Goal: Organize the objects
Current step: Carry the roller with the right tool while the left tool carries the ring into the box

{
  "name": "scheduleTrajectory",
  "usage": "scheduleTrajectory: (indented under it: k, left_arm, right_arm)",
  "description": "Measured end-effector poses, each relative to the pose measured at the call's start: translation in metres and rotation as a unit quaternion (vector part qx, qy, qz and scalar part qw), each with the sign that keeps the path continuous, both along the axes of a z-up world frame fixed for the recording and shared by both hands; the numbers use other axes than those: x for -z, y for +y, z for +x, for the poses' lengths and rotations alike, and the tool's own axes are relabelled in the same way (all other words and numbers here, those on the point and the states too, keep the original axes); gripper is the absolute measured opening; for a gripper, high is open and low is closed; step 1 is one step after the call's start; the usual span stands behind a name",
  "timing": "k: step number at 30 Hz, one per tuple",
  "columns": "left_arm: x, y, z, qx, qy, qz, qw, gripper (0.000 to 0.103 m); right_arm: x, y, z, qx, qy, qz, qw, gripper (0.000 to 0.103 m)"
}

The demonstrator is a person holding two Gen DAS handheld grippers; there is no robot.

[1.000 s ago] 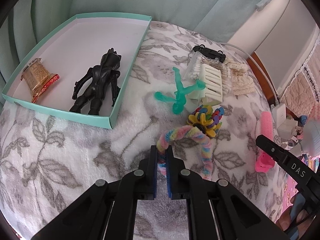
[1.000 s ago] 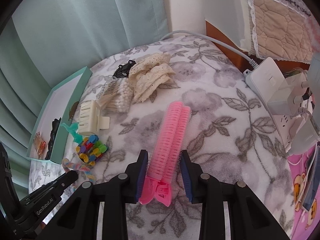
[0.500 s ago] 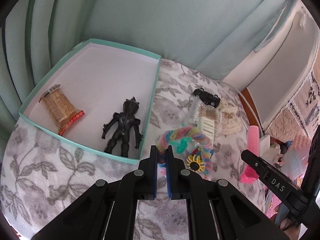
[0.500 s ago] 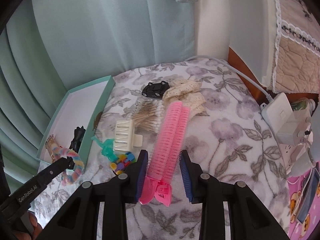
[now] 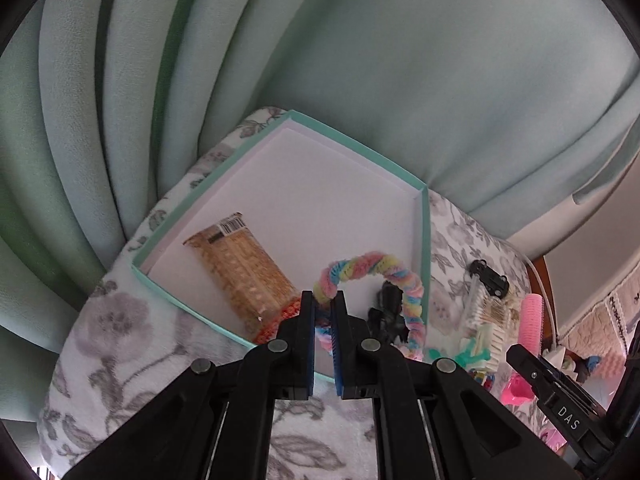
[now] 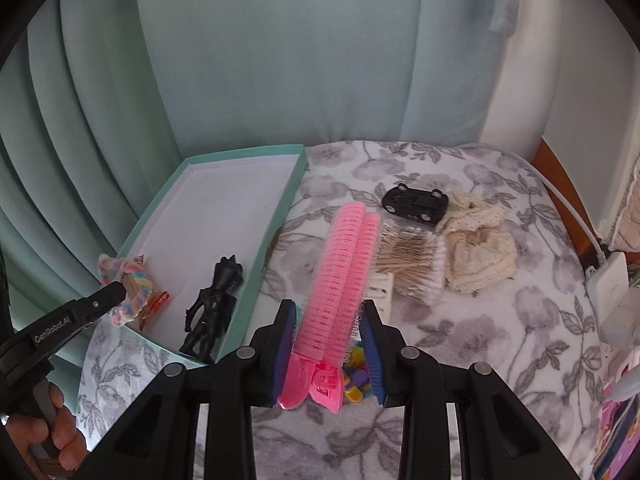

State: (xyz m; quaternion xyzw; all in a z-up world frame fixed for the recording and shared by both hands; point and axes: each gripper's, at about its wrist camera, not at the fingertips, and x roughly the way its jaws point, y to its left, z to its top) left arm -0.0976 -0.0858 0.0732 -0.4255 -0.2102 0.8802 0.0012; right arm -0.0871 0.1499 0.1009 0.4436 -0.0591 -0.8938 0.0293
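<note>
Chenille loop [image 5: 374, 280] between left gripper [image 5: 324, 312] pads

Pale green curtains [image 6: 280, 60] hang in deep folds behind a bed under a grey floral blanket [image 6: 500, 320]. A white wall [image 6: 580, 80] and brown wooden frame [image 6: 554, 168] stand at right, in soft daylight.

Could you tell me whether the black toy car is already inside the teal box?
No, the black toy car lies on the floral blanket, outside the teal box.
</note>
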Motion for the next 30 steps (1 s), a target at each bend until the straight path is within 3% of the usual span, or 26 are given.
scheduleTrajectory:
  k: [12,30]
  left_arm:
    - [0.003,-0.039,-0.02,-0.025,-0.003,0.007,0.9997,0.007]
    - [0.017,-0.042,-0.071,-0.013,-0.032,-0.004,0.9994,0.007]
  right_arm:
    - [0.002,-0.06,-0.037,-0.056,-0.006,-0.002,0.998,0.035]
    - [0.02,-0.109,-0.086,-0.095,-0.029,-0.004,0.995,0.035]
